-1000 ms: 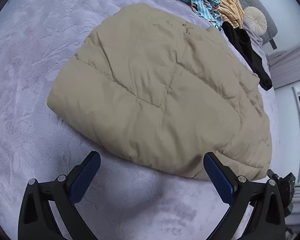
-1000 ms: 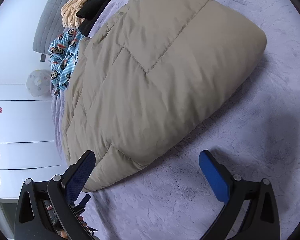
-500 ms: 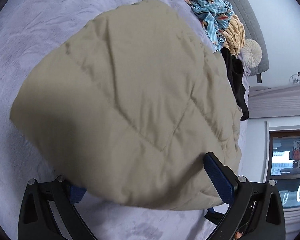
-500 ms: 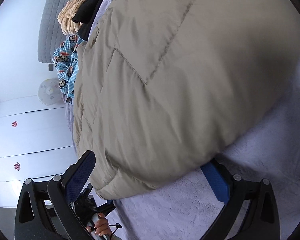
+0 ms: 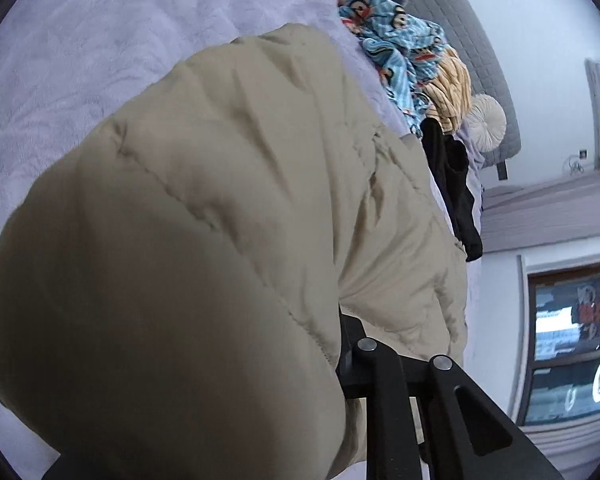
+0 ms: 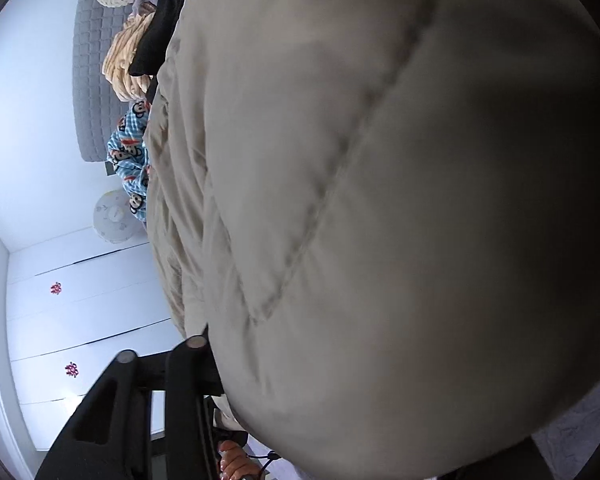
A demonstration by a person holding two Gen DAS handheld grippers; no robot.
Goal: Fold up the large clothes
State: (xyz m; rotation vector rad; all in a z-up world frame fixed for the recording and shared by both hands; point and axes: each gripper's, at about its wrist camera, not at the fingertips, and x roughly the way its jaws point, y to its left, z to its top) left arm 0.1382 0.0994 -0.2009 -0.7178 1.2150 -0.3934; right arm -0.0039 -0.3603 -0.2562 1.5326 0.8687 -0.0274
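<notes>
While the beige padded jacket [image 5: 204, 264] bulges up right against both cameras, I see my left gripper [image 5: 340, 360] and right gripper [image 6: 216, 364], jaws just closing, clenched on its near edge. Beyond my tongs it lies across the lilac bedspread [image 5: 80, 40]. Past it sit a monkey-print garment [image 5: 384, 20] and black clothing [image 5: 452, 176].

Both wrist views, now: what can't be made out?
- Left wrist view: the left gripper fingertips and one whole finger, buried under the beige puffer jacket.
- Right wrist view: the right gripper pads, hidden by the same jacket, whose jaws have just been closing onto it; the near fabric is dark and blurred.
- Jacket's near edge: cut off by the frame in both views.
- Purple bed cover: mostly covered in the right view.
</notes>
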